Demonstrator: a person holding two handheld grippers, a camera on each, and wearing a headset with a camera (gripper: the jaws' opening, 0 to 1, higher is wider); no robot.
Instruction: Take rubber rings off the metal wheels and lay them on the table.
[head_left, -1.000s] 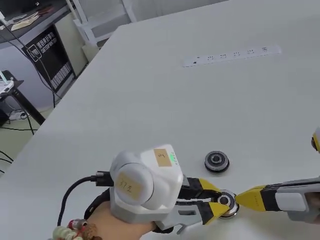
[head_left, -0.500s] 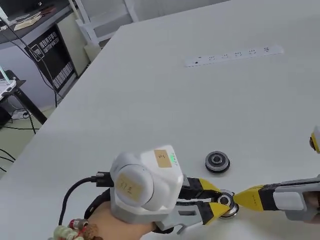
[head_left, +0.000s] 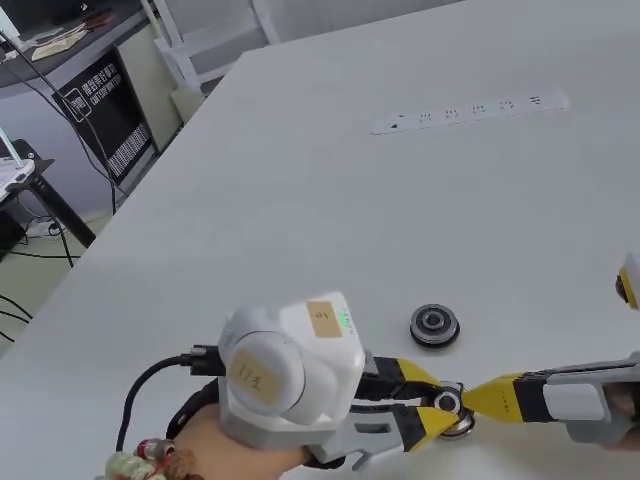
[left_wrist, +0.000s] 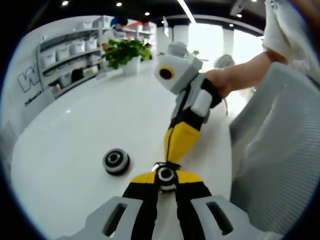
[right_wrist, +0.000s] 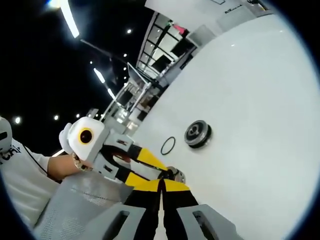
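My left gripper (head_left: 441, 406) (left_wrist: 165, 181) is shut on a small metal wheel (head_left: 452, 402) (left_wrist: 166, 174) just above the table's near edge. From the right, my right gripper (head_left: 473, 398) (right_wrist: 161, 182) comes in with its jaws closed, tips pinching the rubber ring at that wheel's rim (right_wrist: 176, 174). A second metal wheel (head_left: 434, 325) (left_wrist: 116, 161) (right_wrist: 198, 133), dark rubber around it, lies flat on the table a little farther away. One loose black rubber ring (right_wrist: 168, 145) lies on the table beside it.
A white power strip (head_left: 470, 110) lies far back on the white table (head_left: 320, 200). The table's left edge drops to a floor with a black stand (head_left: 100, 110) and cables. A potted plant (left_wrist: 125, 50) stands at the far end in the left gripper view.
The view has shifted slightly. Both grippers stay closed at the same wheel, which sits a touch lower in the picture; the second wheel has not moved.
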